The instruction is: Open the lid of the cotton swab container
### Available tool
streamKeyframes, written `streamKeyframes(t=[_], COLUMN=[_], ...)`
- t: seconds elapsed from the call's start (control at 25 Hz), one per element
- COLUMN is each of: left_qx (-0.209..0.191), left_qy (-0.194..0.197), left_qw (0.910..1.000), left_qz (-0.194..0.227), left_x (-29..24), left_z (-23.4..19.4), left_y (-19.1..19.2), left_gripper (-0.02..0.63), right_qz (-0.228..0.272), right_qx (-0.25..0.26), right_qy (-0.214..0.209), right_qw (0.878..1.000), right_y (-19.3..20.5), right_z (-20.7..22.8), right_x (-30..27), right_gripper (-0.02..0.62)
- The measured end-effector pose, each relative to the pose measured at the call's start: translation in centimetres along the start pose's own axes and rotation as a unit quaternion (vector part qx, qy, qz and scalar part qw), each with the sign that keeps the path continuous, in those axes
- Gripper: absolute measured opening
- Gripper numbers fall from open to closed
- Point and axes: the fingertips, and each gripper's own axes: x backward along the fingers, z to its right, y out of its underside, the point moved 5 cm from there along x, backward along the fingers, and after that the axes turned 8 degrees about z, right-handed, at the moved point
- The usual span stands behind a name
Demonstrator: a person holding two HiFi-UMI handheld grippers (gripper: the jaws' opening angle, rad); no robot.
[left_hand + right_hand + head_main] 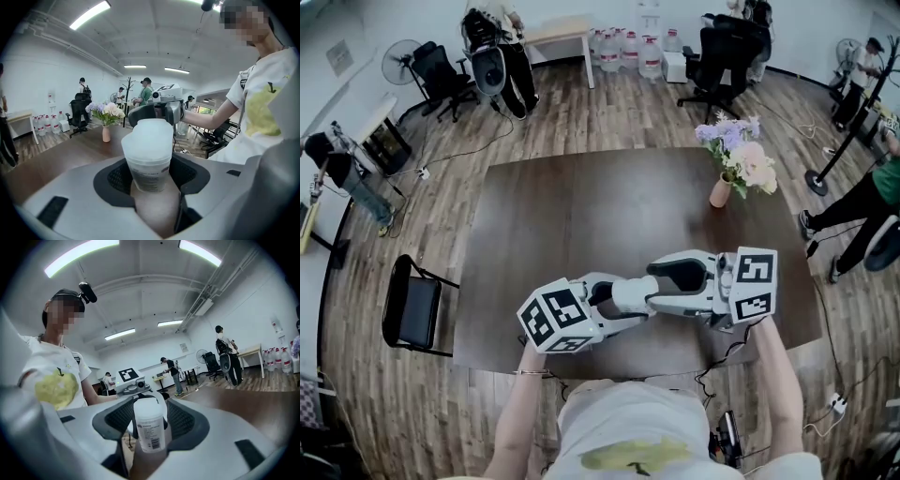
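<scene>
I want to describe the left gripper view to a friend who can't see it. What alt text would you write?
A white container is clamped between the left claw's black pads, above a brown table. The right claw, held by a person in a white T-shirt, faces it from the far end. A vase of flowers stands on the table behind.

Bright ceiling strip lights (89, 14) overhead; fisheye bending, dark corners (gripper views); nearest surfaces blurred.
</scene>
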Motion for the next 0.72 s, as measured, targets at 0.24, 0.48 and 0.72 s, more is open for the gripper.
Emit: streamKeyframes(t=[0.24,0.48,0.72], left_qx=[-0.005,-0.007,0.001], left_qy=[0.012,0.019,0.031], left_qw=[0.9999,0.9998,0.9994], left_qz=[-0.006,-0.01,-0.014], left_x=[0.08,-0.08,-0.36], left_z=[0.1,0.18,0.31], left_y=[-0.22,-0.28,-0.03], left_gripper=[0.242,0.242,0.241], right_qz=[-0.031,-0.046,-0.061], right_qx=[0.003,0.031,0.061], right_qy=[-0.011,-0.017,-0.021], right_qw=[0.999,0.998,0.996], right_y=[0.1,0.14,0.14], right_z=[-0.27,-0.57,-0.95], right_x=[-0.22,-0.43,-0.68], right_gripper=[0.206,0.201,0.195])
